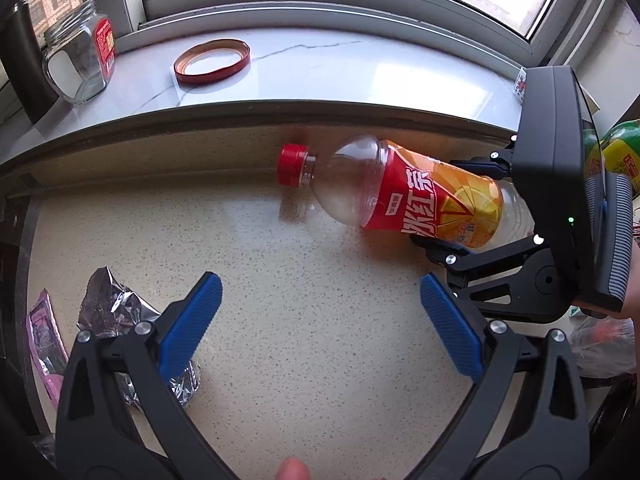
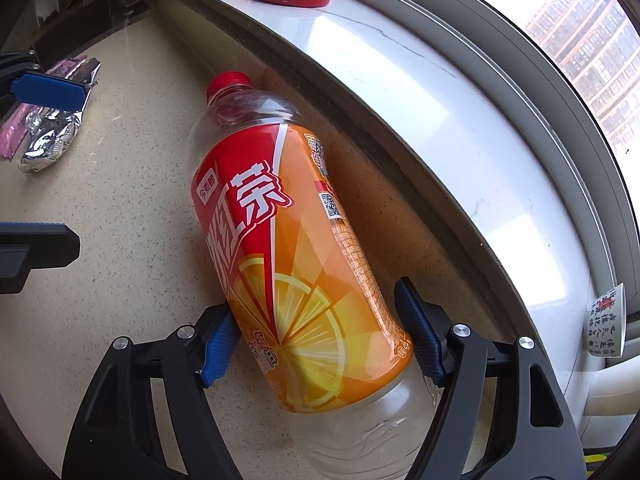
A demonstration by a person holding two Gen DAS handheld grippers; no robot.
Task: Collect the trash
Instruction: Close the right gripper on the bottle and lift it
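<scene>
Clear plastic, empty and capped in red, the bottle (image 1: 404, 196) is lying on its side on the speckled beige table (image 1: 280, 320) in the left wrist view, ahead and to the right of the left gripper (image 1: 320, 320). Its label is showing red near the shoulder and orange with a lemon slice toward the base, with large white characters across it. The left gripper's blue pads are standing spread wide with nothing between them. Just behind its left finger a crumpled silver foil wrapper (image 1: 116, 308) is lying on the table, and a pink wrapper (image 1: 44, 340) is lying beyond that, further left. The right gripper (image 1: 476, 212) is reaching in from the right, its black fingers sitting on either side of the bottle's base end. Farther ahead, on the marble windowsill (image 1: 340, 72), a red lid ring (image 1: 212, 60) and a glass jar (image 1: 78, 52) are resting.

Seen from the right wrist, the bottle (image 2: 296, 248) is filling the middle, its cap pointing away and its base nearest the camera. The right gripper (image 2: 316, 332) is straddling the lower label: the left pad is lying against the bottle, the right pad is sitting right at its side, and whether that pad is pressing I cannot tell. The left gripper's blue pad (image 2: 48, 92) is showing far off to the left, over the foil wrapper (image 2: 48, 136).
</scene>
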